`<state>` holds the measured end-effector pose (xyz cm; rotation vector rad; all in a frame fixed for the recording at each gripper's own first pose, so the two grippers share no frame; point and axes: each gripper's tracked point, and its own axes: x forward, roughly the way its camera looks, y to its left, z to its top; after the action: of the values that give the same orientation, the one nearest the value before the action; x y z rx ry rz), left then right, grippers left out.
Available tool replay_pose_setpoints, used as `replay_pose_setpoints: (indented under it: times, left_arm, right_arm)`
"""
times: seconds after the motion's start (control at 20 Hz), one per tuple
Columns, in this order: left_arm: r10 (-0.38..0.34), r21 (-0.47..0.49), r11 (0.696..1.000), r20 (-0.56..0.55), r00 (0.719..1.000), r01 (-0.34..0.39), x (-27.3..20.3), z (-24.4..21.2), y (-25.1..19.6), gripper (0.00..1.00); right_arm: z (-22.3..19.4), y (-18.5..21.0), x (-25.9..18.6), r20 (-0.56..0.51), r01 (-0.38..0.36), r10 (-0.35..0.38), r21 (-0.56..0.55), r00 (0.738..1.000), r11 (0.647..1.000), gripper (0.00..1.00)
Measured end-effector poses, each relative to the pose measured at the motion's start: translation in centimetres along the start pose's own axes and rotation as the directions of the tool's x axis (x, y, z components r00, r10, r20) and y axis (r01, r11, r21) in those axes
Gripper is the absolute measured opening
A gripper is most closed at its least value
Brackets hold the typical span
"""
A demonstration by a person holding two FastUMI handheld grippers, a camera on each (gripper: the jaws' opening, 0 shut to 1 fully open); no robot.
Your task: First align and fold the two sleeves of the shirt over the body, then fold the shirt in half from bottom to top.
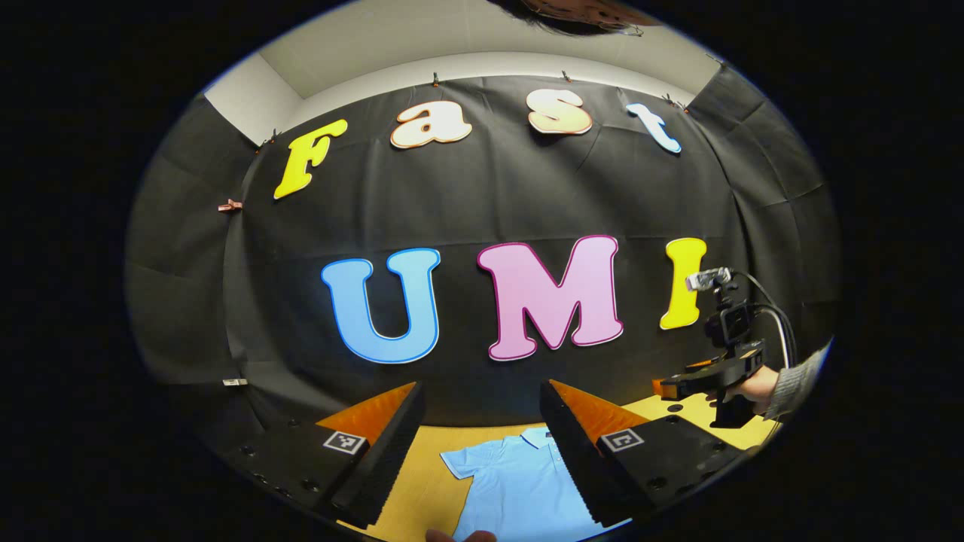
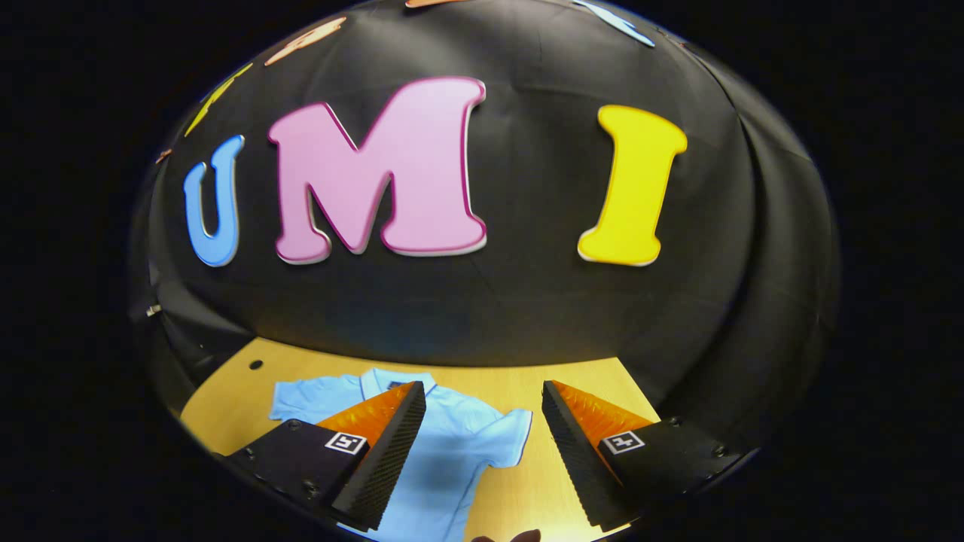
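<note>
Both short sleeves of the light blue cotton polo shirt (image 2: 452,444) lie spread flat on the yellow wooden table (image 2: 226,406); nothing is folded. Left gripper (image 1: 482,444) and right gripper (image 2: 482,444) hover above, wide open, empty.

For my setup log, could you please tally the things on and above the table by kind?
Shirt, light blue, both sleeves spread flat: 1
Table, wooden: 1
Tools, left tool and right tool, both open: 2
Total: 4
</note>
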<state>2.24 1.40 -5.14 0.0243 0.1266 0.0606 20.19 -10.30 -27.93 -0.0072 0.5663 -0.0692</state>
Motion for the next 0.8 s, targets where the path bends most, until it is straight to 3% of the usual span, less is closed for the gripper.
replay_pose_setpoints:
  times: [0.2, 0.4, 0.8]
  left_arm:
    - [0.036, 0.02, 0.999, -0.04, 0.999, -0.035, 0.6, -1.3, 0.6, 0.97]
    - [0.045, 0.036, 0.998, -0.074, 0.996, -0.042, 0.8, -2.5, 0.5, 0.97]
    - [0.052, 0.054, 0.997, -0.119, 0.992, -0.045, 0.5, -3.8, 0.5, 0.97]
  right_arm:
    - [-6.5, -1.7, 7.4, -0.143, 0.024, -0.021, 0.021, 0.989, 0.999, 0.97]
    - [-12.8, -2.4, 12.1, -0.278, 0.059, -0.032, 0.089, 0.96, 0.994, 0.97]
    - [-19.7, -5.0, 15.7, -0.438, 0.188, -0.085, 0.198, 0.895, 0.962, 0.96]
